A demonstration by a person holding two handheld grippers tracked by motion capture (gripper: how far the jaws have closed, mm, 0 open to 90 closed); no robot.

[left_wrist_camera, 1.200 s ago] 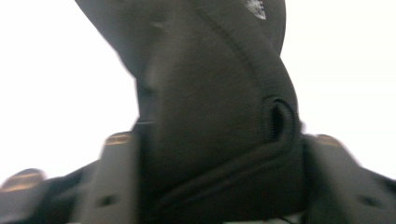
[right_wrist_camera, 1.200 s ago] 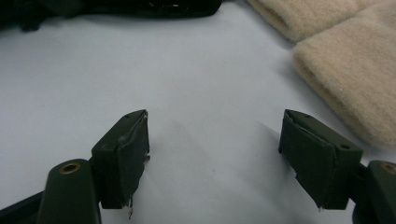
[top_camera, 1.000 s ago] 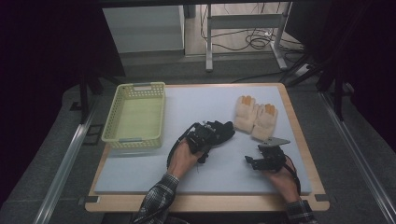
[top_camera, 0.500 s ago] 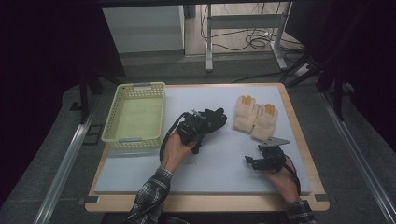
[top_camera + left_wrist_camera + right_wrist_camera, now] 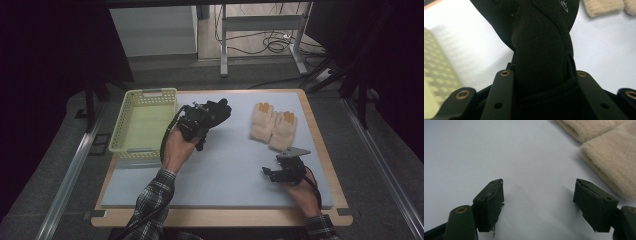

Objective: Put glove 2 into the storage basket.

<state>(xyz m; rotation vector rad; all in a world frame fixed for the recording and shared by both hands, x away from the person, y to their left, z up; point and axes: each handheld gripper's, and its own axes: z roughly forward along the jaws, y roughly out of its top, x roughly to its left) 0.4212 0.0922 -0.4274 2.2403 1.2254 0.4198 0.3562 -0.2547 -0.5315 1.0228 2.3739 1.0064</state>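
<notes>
High view: table mat (image 5: 225,170), green basket (image 5: 142,122) at left, cream gloves (image 5: 274,125) at right. Left gripper (image 5: 197,122) clamped on black glove (image 5: 216,109), lifted off mat between basket and cream gloves. Right gripper (image 5: 280,172) jaws wide apart, empty, near cream gloves.

Black glove (image 5: 541,50) cut off above the jaws; beige gloves (image 5: 609,152) cropped right of the jaws.
</notes>
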